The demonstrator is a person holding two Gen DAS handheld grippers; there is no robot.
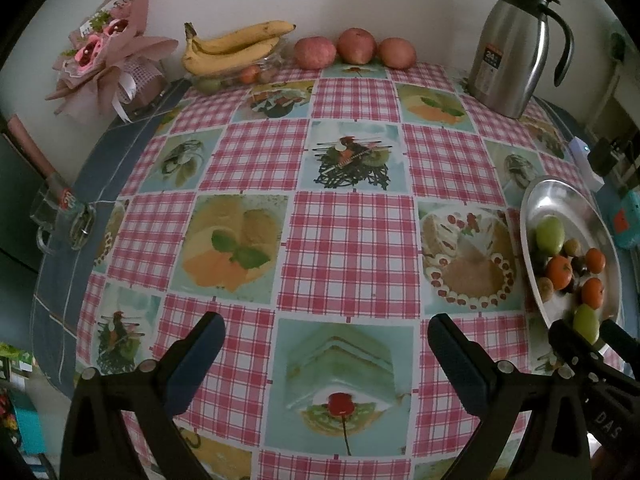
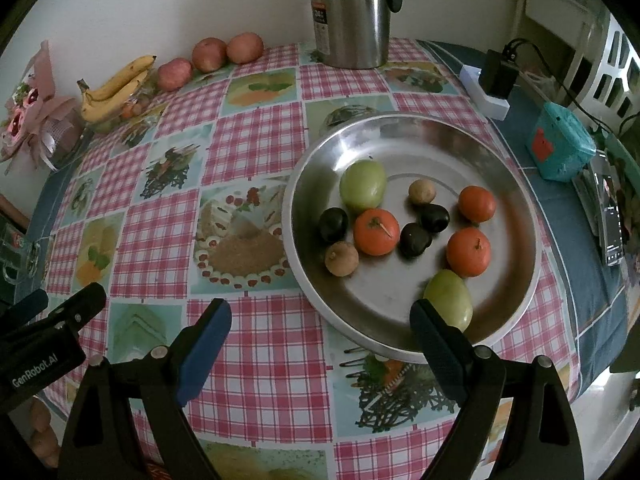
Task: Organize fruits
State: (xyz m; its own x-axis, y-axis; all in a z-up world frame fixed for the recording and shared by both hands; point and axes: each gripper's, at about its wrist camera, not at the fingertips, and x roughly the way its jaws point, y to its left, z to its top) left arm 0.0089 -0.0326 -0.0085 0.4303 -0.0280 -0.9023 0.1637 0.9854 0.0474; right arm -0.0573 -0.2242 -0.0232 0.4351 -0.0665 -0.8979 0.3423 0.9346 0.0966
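Both the left hand-held gripper (image 1: 326, 356) and the right hand-held gripper (image 2: 320, 340) hung wide open and empty. Small fruits sat gathered in the plate (image 2: 400, 128) near the desk's right edge, bananas (image 1: 232, 46) and apples (image 1: 356, 46) ranged along its far edge.

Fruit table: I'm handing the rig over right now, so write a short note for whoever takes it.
Left gripper: fingers open, empty, over bare tablecloth.
Right gripper: fingers open, empty, at the near rim of the metal plate.
Plate holds two green fruits, three orange ones, three dark ones, two small brown ones.
Bananas and three apples sit by the far wall.
Done: nothing evident. Left: sort the fruit.
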